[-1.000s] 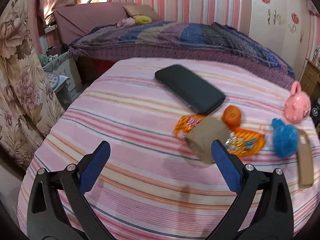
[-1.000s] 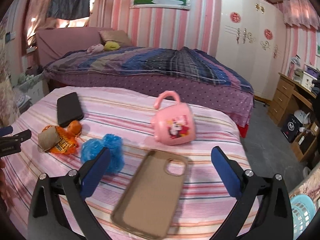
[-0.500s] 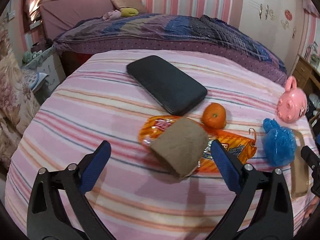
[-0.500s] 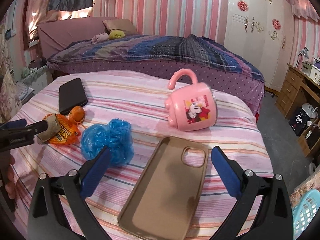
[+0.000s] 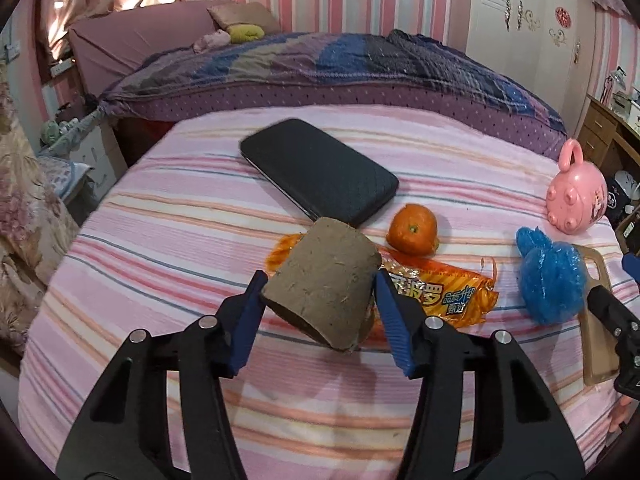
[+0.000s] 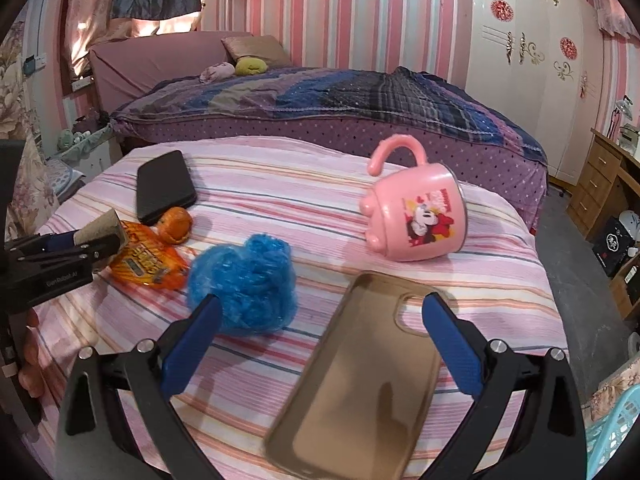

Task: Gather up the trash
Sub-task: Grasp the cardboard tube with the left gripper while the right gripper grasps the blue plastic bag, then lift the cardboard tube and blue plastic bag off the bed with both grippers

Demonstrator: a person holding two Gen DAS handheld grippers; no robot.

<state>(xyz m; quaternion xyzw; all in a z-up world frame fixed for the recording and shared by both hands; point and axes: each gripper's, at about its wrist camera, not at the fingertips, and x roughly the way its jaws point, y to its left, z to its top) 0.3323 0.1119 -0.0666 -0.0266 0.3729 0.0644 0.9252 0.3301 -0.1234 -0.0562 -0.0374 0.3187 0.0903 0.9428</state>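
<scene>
- Striped bed [image 5: 168, 240]: left tool [image 5: 318, 292] pinches cardboard roll [image 5: 324, 280], mid-bed over wrapper [image 5: 440, 292].
- Roll light, crushable; grip its sides softly.
- Right tool [image 6: 320, 320] wide, holding nothing, near blue bag [image 6: 244, 280].

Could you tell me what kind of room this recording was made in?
Most likely a home bedroom: a made bed with pillows fills the background, a wardrobe stands to the right, and the wallpaper is pink-striped.
</scene>
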